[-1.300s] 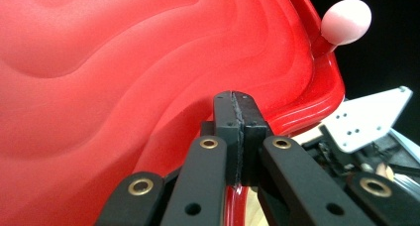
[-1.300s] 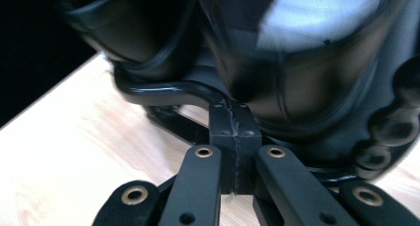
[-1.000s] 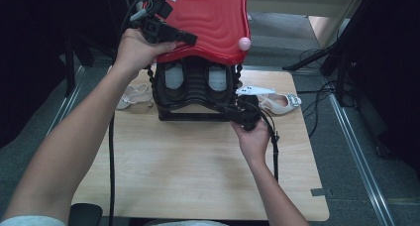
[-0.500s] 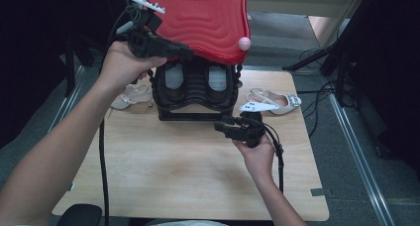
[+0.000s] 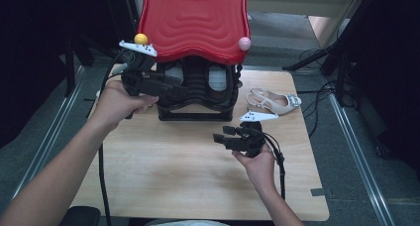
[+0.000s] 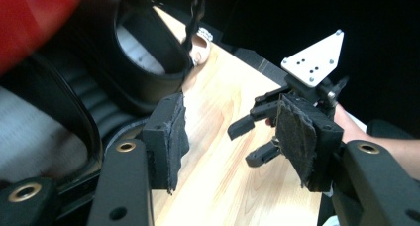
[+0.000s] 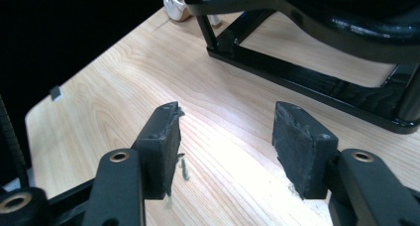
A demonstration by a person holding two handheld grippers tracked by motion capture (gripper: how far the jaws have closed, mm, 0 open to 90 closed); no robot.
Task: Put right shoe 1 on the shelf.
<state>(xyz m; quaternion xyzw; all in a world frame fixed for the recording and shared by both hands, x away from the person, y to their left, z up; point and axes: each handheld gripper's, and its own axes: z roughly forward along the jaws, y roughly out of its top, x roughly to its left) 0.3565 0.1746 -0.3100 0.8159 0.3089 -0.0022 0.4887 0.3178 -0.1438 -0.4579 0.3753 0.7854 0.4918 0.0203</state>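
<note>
Rack (image 5: 198, 94) stood at the worktop's (image 5: 163, 181) far edge, apparently placed; both grippers (left (image 5: 171, 87), right (image 5: 223, 137)) had just been opening their fingers, released, nothing between them; one sandal (image 5: 275, 102) remained beside it.

From the high view I am looking down and forward on the wooden table (image 5: 188, 181), with the black stand (image 5: 198, 94) at 12 o'clock. The left gripper view is sitting close beside this stand (image 6: 74, 112), facing across the table (image 6: 223, 176). The right gripper view is looking low over the table (image 7: 163, 72) toward the stand (image 7: 307, 82); all three are sharing both.
</note>
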